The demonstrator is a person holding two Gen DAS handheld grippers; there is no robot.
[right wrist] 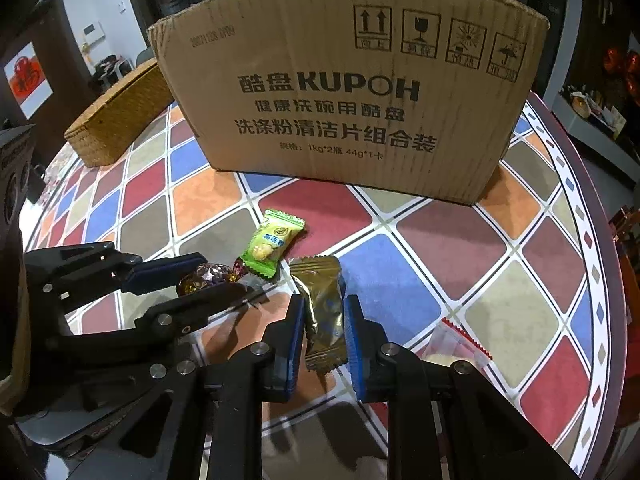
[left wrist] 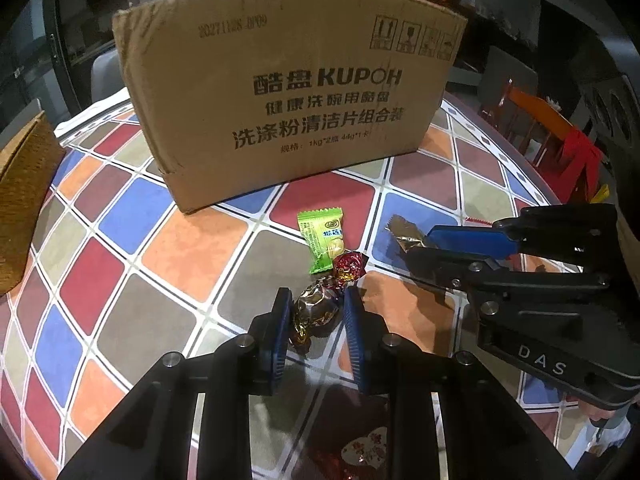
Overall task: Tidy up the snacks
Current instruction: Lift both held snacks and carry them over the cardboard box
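Note:
In the left wrist view, my left gripper (left wrist: 316, 300) is shut on a brown foil candy (left wrist: 318, 312) that rests on the chequered tablecloth (left wrist: 168, 248). Just beyond it lie a red foil candy (left wrist: 349, 266) and a green snack packet (left wrist: 323, 242). To the right, my right gripper (left wrist: 418, 246) is shut on a gold packet (left wrist: 404, 230). In the right wrist view, the right gripper (right wrist: 325, 316) pinches that gold packet (right wrist: 320, 280) between its blue pads. At the left of that view, the left gripper (right wrist: 224, 276) holds the brown candy (right wrist: 202, 278), with the green packet (right wrist: 272, 244) just beyond it.
A tall cardboard box (right wrist: 352, 100) stands behind the snacks, its inside hidden. A woven basket (right wrist: 120, 112) sits at the back left. A clear packet with a red edge (right wrist: 456, 344) lies right of the right gripper. The round table's rim (right wrist: 600, 240) curves along the right.

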